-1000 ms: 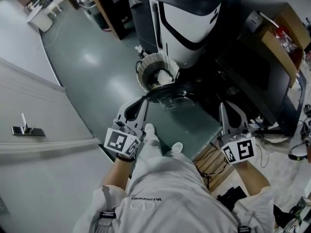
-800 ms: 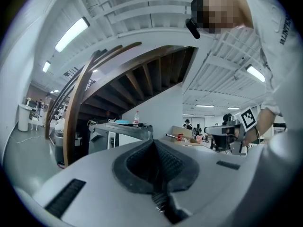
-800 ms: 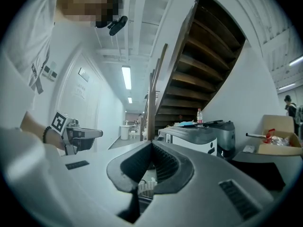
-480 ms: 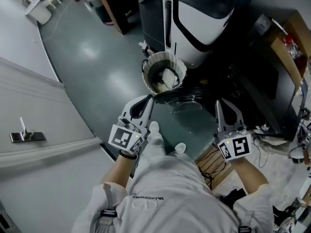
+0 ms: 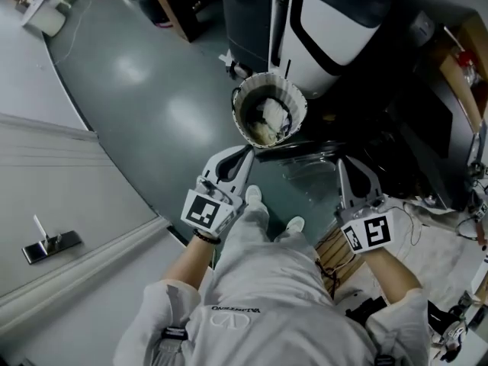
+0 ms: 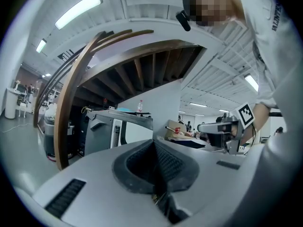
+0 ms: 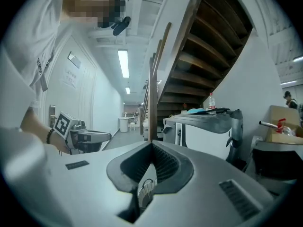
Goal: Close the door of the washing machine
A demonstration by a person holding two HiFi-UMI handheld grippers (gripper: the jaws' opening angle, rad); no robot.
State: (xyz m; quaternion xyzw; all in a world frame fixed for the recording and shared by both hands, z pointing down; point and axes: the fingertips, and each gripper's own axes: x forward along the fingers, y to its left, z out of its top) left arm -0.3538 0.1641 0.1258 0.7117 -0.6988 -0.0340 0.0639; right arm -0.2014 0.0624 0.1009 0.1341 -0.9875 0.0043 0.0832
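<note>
The white and dark washing machine [image 5: 320, 29] stands at the top of the head view, and its round dark door [image 5: 301, 149] hangs open in front of it. My left gripper [image 5: 245, 155] is shut and empty, with its tips by the door's left edge, just below the basket. Also shut and empty, my right gripper [image 5: 345, 165] is at the door's right side. I cannot tell whether either one touches the door. In the left gripper view the machine [image 6: 118, 126] lies ahead past the shut jaws [image 6: 154, 143]. The right gripper view also shows the machine [image 7: 203, 131] ahead.
A white ribbed laundry basket [image 5: 268, 113] with clothes stands on the floor left of the door. My white shoes [image 5: 254, 197] are just below the door. A wooden pallet [image 5: 335, 254] lies at the right, beside dark furniture with a cardboard box [image 5: 465, 67]. A staircase [image 6: 142, 65] rises behind the machine.
Both grippers have moved forward and lower, toward the open door. The basket and machine now sit nearer. Both sets of jaws stayed shut.
</note>
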